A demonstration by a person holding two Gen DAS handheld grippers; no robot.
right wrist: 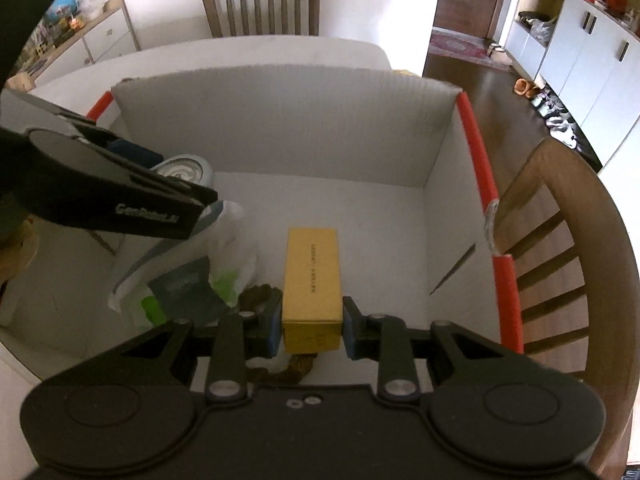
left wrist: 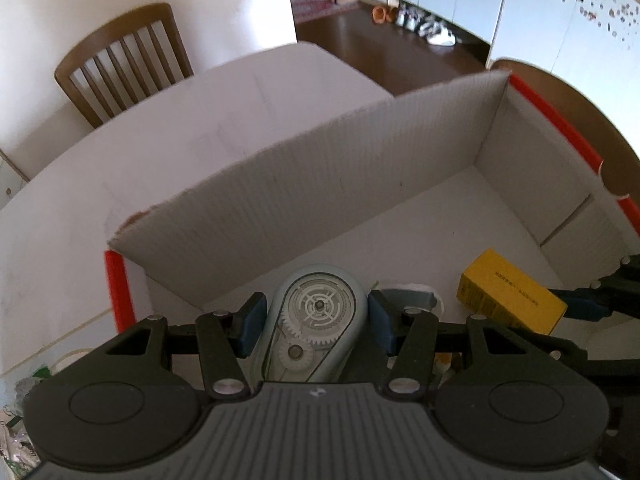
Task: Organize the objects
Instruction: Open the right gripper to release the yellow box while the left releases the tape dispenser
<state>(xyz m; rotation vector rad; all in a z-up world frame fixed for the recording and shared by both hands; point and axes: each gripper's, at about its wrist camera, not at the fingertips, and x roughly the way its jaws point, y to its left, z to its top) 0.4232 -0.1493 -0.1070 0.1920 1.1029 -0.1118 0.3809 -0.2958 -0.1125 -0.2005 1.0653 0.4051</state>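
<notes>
Left gripper (left wrist: 316,316): clamped on pale-blue correction-tape dispenser (left wrist: 318,320), held over the white corrugated box with red edges (right wrist: 280,120).
Right gripper (right wrist: 311,326): clamped on yellow rectangular carton (right wrist: 312,280), inside the box.
Surface: white table (left wrist: 160,140).
Room: brown wooden slat-back chair (right wrist: 262,4), dark wood floor (left wrist: 380,40), white cabinets (right wrist: 580,52).

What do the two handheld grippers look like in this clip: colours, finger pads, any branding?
Both are the same build. The left gripper and right gripper have black linkage arms with silver rivets, two round black discs at the base and blue pads on the fingers. The left body is ribbed grey; the right looks darker. White lettering, too blurred to read surely, runs along the left gripper's side in the right view. No cables or sleeves show.
</notes>
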